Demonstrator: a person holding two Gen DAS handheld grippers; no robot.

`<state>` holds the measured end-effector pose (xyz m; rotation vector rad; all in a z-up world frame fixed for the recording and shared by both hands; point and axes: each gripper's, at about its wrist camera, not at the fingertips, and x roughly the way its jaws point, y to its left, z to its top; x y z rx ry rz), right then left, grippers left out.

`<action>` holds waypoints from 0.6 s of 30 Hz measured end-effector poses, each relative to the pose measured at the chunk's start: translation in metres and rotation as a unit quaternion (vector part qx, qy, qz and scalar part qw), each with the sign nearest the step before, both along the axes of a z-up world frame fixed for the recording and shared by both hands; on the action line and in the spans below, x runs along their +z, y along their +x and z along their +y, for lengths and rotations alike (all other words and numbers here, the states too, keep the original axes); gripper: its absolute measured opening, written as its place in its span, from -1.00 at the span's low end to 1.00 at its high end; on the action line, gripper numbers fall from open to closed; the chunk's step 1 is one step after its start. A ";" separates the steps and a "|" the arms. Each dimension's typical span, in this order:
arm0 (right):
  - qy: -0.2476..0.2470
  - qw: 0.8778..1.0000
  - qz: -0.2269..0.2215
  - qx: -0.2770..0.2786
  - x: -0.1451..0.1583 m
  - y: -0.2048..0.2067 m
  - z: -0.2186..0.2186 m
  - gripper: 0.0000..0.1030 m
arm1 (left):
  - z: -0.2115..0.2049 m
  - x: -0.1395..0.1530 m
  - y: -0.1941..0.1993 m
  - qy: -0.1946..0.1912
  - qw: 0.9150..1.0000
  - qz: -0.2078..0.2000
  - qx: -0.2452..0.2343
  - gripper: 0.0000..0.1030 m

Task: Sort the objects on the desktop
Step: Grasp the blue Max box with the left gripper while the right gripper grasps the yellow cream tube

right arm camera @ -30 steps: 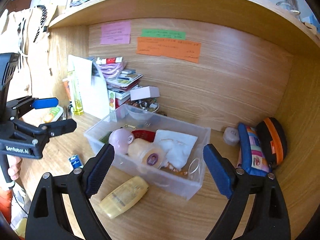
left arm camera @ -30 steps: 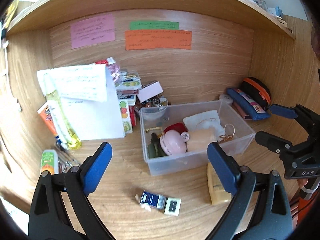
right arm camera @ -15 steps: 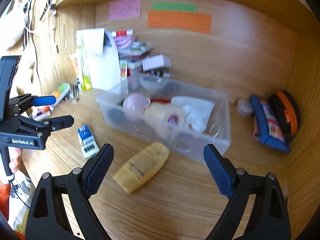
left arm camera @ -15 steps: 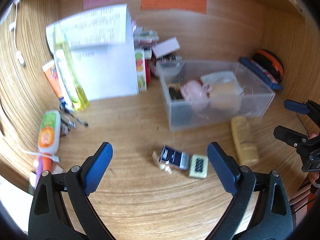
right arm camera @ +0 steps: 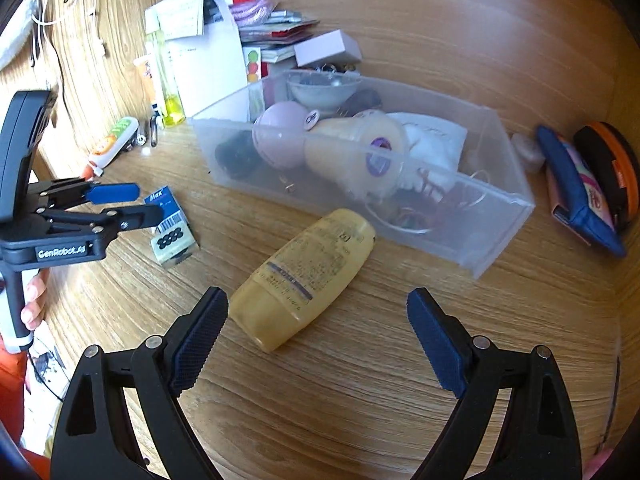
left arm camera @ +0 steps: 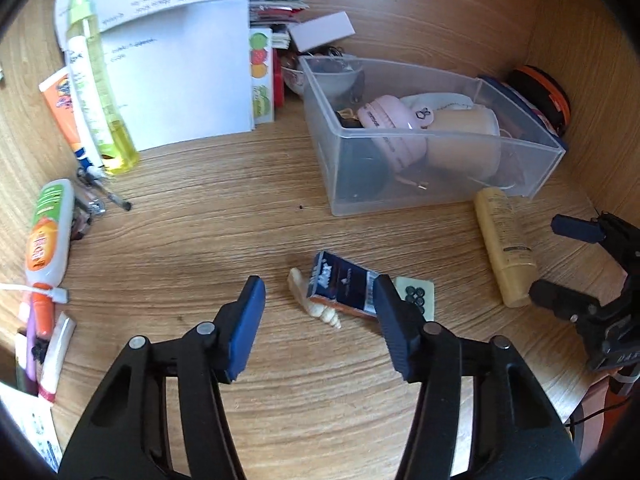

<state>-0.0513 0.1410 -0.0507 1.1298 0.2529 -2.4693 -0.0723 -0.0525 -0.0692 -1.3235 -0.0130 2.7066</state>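
Observation:
A clear plastic bin (left arm camera: 520,148) (right arm camera: 500,196) on the wooden desk holds a pink round case (left arm camera: 384,120), a beige jar (right arm camera: 360,148) and white cloth. My left gripper (left arm camera: 320,312) is open, low over the desk, its jaws either side of a dark blue box (left arm camera: 342,286) (right arm camera: 166,208) with a small shell (left arm camera: 316,306) and a cream mahjong tile (left arm camera: 416,296) (right arm camera: 174,242) beside it. My right gripper (right arm camera: 316,332) is open just above a yellow lotion bottle (right arm camera: 304,272) (left arm camera: 504,244) lying in front of the bin.
White papers (left arm camera: 180,60), a yellow spray bottle (left arm camera: 100,80), tubes (left arm camera: 48,236) and pens lie at the left. Stacked booklets and a white box (left arm camera: 322,30) stand behind the bin. A blue pouch (right arm camera: 576,192) and an orange-black case (right arm camera: 612,172) lie at the right wall.
Both grippers have tilted down and moved closer to the desk. The left has narrowed around the blue box; the right has come down over the yellow bottle.

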 end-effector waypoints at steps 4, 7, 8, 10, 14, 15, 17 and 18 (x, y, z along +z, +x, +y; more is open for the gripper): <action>0.014 1.000 -0.006 0.004 -0.006 -0.004 -0.007 0.75 | 0.007 -0.003 -0.009 0.009 1.000 -0.015 -0.020 -0.20; 0.010 1.000 -0.015 0.008 -0.008 -0.010 -0.011 0.75 | 0.013 -0.002 -0.009 -0.003 0.999 -0.012 -0.029 -0.26; 0.009 1.000 -0.017 0.009 -0.008 -0.012 -0.011 0.75 | 0.013 -0.002 -0.009 -0.005 0.999 -0.012 -0.031 -0.26; 0.007 1.000 -0.023 0.010 -0.011 -0.016 -0.014 0.75 | 0.014 -0.002 -0.009 -0.006 0.999 -0.010 -0.034 -0.26; 0.003 0.999 -0.038 0.007 -0.018 -0.025 -0.018 0.74 | 0.012 -0.002 -0.011 0.005 0.999 -0.009 -0.035 -0.29; -0.004 0.999 -0.043 0.006 -0.019 -0.027 -0.017 0.69 | 0.013 -0.001 -0.011 0.004 0.999 -0.007 -0.037 -0.33; -0.018 0.999 -0.049 0.007 -0.020 -0.029 -0.017 0.49 | 0.015 0.002 -0.011 0.000 0.999 0.002 -0.042 -0.44; -0.020 0.999 -0.043 0.007 -0.018 -0.029 -0.016 0.37 | 0.015 0.003 -0.011 0.000 0.999 0.005 -0.044 -0.47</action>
